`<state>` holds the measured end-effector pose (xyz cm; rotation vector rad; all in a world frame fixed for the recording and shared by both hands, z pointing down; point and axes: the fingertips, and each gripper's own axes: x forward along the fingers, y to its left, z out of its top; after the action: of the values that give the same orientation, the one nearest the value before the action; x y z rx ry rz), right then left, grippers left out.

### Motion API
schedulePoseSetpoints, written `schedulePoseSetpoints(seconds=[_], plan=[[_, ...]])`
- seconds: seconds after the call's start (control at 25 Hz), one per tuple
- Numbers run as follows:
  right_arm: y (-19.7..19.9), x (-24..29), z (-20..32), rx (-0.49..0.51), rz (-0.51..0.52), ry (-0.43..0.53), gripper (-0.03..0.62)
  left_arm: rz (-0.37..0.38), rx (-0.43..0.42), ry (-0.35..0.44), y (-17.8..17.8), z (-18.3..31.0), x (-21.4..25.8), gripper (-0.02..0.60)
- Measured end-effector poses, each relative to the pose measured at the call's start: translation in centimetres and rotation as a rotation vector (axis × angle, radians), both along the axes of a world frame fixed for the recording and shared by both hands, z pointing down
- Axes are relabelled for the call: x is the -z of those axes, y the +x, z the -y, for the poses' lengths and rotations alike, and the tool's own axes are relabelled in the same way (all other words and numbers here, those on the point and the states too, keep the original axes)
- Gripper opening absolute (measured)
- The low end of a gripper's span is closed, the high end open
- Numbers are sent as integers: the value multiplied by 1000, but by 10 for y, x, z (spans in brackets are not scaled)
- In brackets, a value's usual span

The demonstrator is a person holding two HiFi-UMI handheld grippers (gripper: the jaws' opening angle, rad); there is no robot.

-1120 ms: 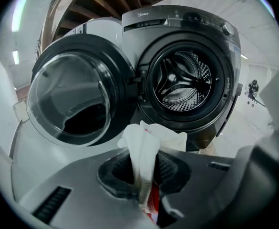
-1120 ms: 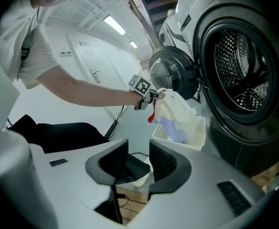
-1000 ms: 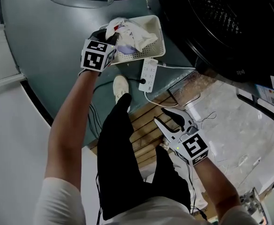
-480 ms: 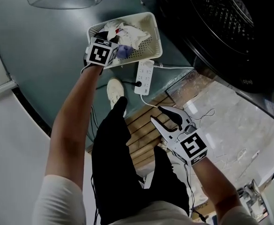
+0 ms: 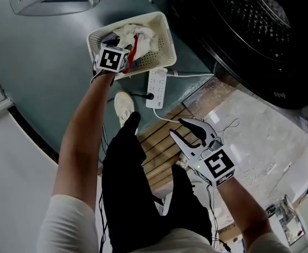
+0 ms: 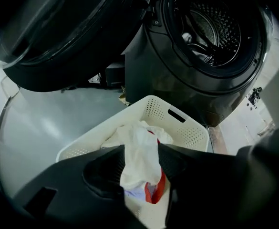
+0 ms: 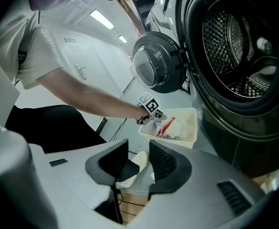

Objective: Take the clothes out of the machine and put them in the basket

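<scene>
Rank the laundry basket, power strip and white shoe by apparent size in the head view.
Largest: laundry basket.
Then the power strip and the white shoe, which look about alike, so I won't rank them.

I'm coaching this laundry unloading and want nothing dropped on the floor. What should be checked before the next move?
1. Left gripper over the white perforated plastic basket: ok.
2. White cloth with red trim let go: cannot tell; the fingers have just been opening, and the cloth hangs between them.
3. Right gripper empty, with its fingers apart: ok.
4. Dark round machine door open: ok.
5. Pale clothes left to fetch in the perforated metal drum: ok, some show inside.
</scene>
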<state>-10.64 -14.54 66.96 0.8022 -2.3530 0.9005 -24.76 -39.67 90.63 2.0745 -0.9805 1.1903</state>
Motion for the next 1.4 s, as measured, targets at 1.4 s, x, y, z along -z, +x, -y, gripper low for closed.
schedulePoseSetpoints(seconds=[1.4], plan=[[78,183,-144,-31,54,208,137,-181,54,254,63,-165,328,209]])
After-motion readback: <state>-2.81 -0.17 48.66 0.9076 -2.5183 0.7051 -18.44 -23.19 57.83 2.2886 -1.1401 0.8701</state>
